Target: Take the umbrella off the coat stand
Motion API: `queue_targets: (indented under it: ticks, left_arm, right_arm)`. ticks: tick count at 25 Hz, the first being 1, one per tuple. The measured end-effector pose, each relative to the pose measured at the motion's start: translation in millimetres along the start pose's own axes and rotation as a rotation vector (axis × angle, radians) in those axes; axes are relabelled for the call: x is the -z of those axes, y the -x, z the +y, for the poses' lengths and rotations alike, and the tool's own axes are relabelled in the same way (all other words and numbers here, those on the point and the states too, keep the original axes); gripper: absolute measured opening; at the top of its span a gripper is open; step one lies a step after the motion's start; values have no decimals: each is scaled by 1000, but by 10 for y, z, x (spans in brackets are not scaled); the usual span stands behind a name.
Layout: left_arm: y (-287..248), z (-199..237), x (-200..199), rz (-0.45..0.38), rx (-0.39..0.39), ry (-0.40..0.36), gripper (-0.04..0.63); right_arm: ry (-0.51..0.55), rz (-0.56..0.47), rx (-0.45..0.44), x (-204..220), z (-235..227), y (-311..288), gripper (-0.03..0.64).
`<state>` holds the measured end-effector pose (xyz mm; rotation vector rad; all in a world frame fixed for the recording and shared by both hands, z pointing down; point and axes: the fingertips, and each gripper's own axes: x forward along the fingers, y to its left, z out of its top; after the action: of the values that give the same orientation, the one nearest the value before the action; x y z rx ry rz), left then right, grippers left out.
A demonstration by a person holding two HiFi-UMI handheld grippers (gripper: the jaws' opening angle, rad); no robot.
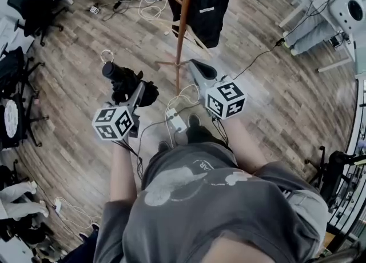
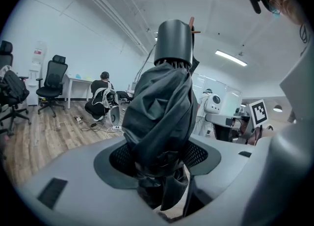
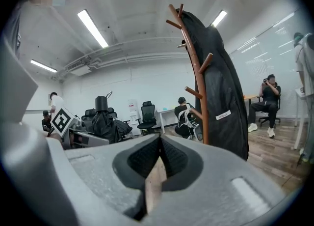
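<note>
Black folded cloth umbrella (image 2: 159, 117): crinkled, faint sheen; its cap smooth matt plastic. Brown wooden coat stand (image 3: 198, 80), my one o'clock: smooth.

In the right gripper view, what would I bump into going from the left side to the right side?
person in white → umbrella → office chair → coat stand → seated person

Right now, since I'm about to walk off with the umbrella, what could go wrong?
The left tool grips the umbrella by its folded cloth, so it might slip out. White cables lie underfoot, a trip risk. The coat stand is close ahead; a swing could knock it.
</note>
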<state>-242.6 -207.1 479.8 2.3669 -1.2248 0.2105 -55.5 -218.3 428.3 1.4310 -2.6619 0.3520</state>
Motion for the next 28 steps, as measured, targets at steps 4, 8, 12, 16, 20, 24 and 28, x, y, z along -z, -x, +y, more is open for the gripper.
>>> queue_targets:
  ticks: [4, 8, 12, 16, 20, 24, 28]
  left_arm:
    - [262, 22, 82, 13, 61, -21, 270]
    - [476, 5, 171, 38, 129, -45, 270]
    - [602, -71, 249, 54, 205, -58, 270]
    - [683, -95, 292, 54, 243, -56, 270]
    - [712, -245, 325, 48, 249, -81, 270]
    - [789, -451, 404, 29, 229, -78, 270]
    - [842, -656, 511, 24, 194, -61, 270]
  right_arm:
    - [-4, -15, 60, 64, 312, 151, -2]
    - [-18, -31, 126, 127, 590, 337, -2]
    - [-30, -34, 189, 224, 791, 550, -2]
    - [-26, -14, 223, 329, 900, 665, -2]
    - [-19, -17, 229, 319, 853, 780, -2]
    - [-17, -27, 183, 326, 848, 872, -2]
    - [-10, -21, 140, 353, 844, 1075, -3]
